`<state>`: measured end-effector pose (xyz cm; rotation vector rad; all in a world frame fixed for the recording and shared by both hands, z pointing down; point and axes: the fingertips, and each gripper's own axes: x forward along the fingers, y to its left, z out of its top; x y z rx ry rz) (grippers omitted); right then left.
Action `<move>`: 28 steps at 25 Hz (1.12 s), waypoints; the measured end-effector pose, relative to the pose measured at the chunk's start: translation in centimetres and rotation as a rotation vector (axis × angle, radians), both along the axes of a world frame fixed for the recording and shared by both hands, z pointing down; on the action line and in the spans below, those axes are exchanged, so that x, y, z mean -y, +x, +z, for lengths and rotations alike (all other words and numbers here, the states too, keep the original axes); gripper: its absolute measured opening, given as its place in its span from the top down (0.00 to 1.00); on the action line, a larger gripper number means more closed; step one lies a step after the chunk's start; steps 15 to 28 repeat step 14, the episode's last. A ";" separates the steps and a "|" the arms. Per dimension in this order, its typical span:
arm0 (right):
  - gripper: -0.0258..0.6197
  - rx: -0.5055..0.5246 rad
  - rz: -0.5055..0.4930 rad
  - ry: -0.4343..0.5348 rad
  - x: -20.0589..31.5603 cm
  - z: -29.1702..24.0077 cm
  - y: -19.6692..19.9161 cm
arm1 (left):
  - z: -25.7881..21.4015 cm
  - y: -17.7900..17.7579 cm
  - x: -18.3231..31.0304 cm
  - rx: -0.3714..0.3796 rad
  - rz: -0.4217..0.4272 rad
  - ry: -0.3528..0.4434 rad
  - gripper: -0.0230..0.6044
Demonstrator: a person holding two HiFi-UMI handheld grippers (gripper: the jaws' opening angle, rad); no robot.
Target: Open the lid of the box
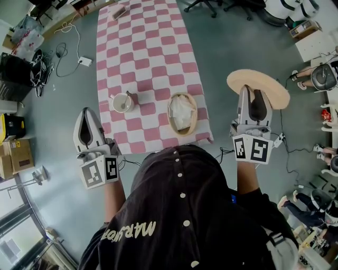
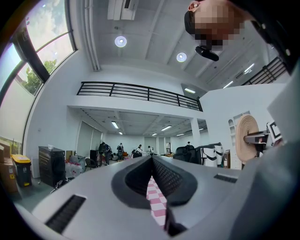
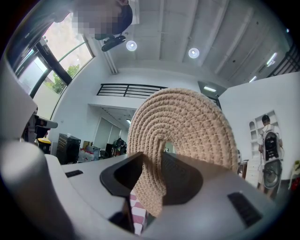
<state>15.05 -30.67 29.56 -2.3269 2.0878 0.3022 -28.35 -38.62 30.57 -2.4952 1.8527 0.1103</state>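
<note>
Beside the table's (image 1: 153, 52) right edge, the right hand-held gripper (image 1: 253, 93) clamps the woven lid (image 1: 275, 90) by its loop, clear of the open box (image 1: 170, 113) on the table's near end; the left hand-held gripper (image 1: 87, 112) is closed and empty. Laying the lid flat nearby seems wisest.

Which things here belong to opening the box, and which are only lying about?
For the job:
- woven lid, gripped by the fingers of the right gripper
- open woven basket

Lying about:
- cup with spoon
- small object at the table's far end
- checked tablecloth
</note>
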 end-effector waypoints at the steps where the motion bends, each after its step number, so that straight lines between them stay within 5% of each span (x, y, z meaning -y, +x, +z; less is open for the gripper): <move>1: 0.76 -0.001 -0.001 0.000 0.0 0.0 0.0 | 0.0 0.0 0.0 0.000 0.000 0.000 0.95; 28: 0.76 -0.005 -0.005 -0.006 -0.5 0.0 -0.3 | 0.1 0.4 -0.5 -0.008 0.012 -0.006 0.95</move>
